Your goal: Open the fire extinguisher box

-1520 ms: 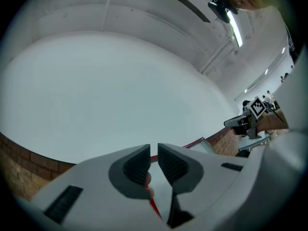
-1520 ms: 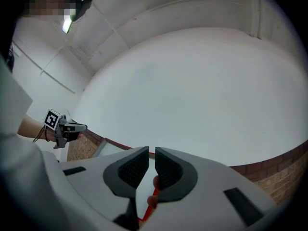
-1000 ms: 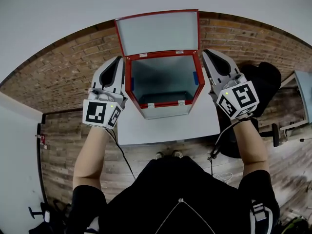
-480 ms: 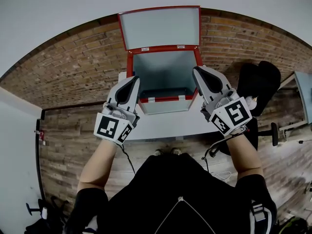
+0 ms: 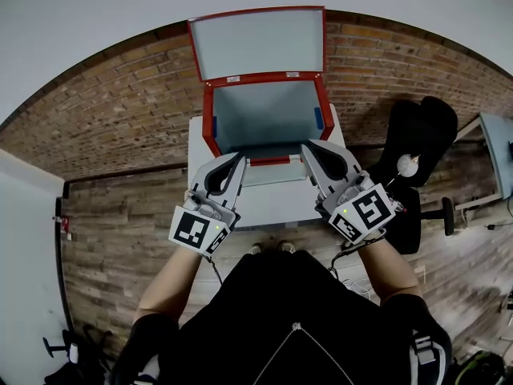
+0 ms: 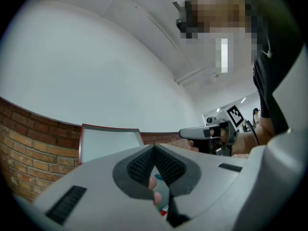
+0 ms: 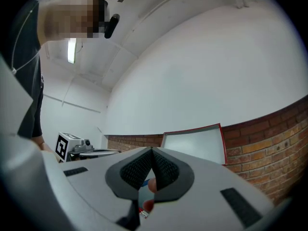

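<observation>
The red fire extinguisher box [image 5: 212,119] stands open on a white table [image 5: 268,207], its lid [image 5: 258,42] swung up against the brick wall and its grey inside bare. In the head view my left gripper [image 5: 238,160] is shut and empty just off the box's front left corner. My right gripper [image 5: 307,147] is shut and empty at the front right corner. Neither touches the box. The raised lid [image 6: 109,145] shows beyond the shut jaws of the left gripper [image 6: 154,148] in its own view. Past the right gripper [image 7: 152,151] the same lid [image 7: 194,145] appears.
A brick wall [image 5: 104,111] rises behind the box, with white wall above. A black chair [image 5: 417,143] stands right of the table. The floor is wooden planks [image 5: 104,215]. A cable hangs from each gripper toward the person's body.
Both grippers have drawn back from the box's sides toward the person and come lower, now in front of the box's front corners. The lid has stayed up.
</observation>
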Available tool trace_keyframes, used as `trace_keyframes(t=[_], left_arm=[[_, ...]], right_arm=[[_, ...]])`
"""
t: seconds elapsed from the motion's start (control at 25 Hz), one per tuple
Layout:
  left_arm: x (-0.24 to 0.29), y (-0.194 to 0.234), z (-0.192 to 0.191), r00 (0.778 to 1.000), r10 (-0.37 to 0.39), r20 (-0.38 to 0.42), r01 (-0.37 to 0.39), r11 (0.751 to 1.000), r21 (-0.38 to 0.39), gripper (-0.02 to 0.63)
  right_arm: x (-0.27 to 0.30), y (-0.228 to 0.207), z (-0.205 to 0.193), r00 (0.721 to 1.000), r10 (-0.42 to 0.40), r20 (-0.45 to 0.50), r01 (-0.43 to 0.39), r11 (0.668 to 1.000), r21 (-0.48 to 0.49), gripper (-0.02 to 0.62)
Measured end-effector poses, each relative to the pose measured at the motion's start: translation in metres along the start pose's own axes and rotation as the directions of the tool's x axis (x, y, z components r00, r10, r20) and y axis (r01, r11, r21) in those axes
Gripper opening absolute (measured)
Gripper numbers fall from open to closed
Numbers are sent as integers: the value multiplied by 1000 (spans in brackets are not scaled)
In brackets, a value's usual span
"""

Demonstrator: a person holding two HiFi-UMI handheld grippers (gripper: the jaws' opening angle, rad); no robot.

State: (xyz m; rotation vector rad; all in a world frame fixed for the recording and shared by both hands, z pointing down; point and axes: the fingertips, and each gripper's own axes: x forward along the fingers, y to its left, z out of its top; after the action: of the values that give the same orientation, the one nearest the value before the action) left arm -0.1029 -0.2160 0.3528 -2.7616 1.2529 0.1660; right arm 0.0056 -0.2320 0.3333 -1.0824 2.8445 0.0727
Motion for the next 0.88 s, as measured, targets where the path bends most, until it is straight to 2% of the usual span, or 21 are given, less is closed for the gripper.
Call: trace_keyframes(t=[0.4,0.88], left_arm=[[1,-35,-16,998,-60,11,61,996,-63,46],[4,-46,-36,997,-75,-20,72,992,-107,46]], right_arm=[[-12,11,-30,1000,5,-25,-4,999,52,20],[-14,12,-48,999,7,-49,-4,999,52,20]])
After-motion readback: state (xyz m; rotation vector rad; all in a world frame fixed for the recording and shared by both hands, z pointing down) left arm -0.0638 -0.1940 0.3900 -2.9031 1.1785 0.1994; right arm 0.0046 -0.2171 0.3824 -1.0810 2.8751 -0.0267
